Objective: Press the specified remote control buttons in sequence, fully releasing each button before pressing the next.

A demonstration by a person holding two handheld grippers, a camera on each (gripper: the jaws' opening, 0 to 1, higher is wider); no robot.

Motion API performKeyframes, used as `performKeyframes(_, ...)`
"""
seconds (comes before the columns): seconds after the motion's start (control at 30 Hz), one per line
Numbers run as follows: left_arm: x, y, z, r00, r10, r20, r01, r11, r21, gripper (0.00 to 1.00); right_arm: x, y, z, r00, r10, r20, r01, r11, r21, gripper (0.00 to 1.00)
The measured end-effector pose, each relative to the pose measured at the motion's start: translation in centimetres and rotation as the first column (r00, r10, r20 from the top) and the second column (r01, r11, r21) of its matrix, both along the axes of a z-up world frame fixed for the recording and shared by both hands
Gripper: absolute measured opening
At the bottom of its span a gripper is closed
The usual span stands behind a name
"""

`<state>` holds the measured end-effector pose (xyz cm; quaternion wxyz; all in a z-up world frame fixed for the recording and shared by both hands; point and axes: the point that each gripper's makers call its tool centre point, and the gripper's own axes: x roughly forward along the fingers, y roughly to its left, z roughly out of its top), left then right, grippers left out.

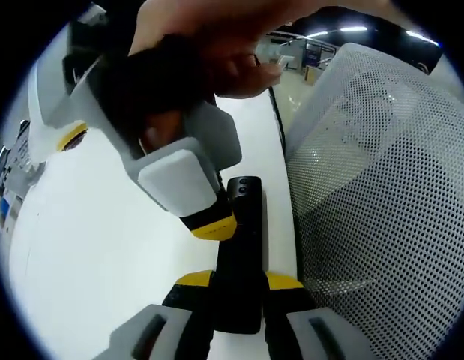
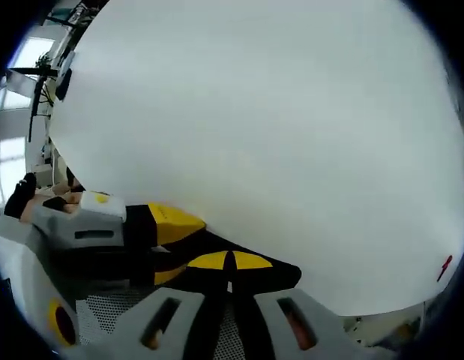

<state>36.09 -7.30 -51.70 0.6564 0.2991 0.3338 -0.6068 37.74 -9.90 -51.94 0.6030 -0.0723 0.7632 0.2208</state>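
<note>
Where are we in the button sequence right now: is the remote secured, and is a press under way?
Secured: the left claw is shut on the black remote over the white table. In hand: the right claw, jaws together, has its yellow tip at the remote's top face, so a press looks under way, though contact is not certain. Which buttons are already pressed cannot be told; releasing and any remaining presses are left.

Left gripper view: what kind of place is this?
Probably an open office or lab: a mesh-backed office chair beside a plain white table, and strip ceiling lights over a large room behind. Background detail is too blurred to say more.
</note>
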Motion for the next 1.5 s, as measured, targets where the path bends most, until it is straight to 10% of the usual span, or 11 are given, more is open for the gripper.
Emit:
performKeyframes(0.53,0.0,0.0,0.0,1.0,-0.004,0.0,0.004,1.0,0.0,0.24,-0.1,0.0,0.3,0.997,-0.07,0.022,0.07,0.997,0.025,0.0)
performKeyframes(1.03,0.0,-0.1,0.0,1.0,0.001,0.001,-0.001,1.0,0.002,0.24,-0.5,-0.1,0.6,0.962,-0.039,0.27,-0.017,0.979,0.201,0.0)
performKeyframes(1.5,0.0,-0.1,-0.1,1.0,-0.002,0.002,0.001,1.0,0.022,0.24,-0.8,-0.1,0.7,0.931,-0.101,0.35,-0.008,0.955,0.298,0.0)
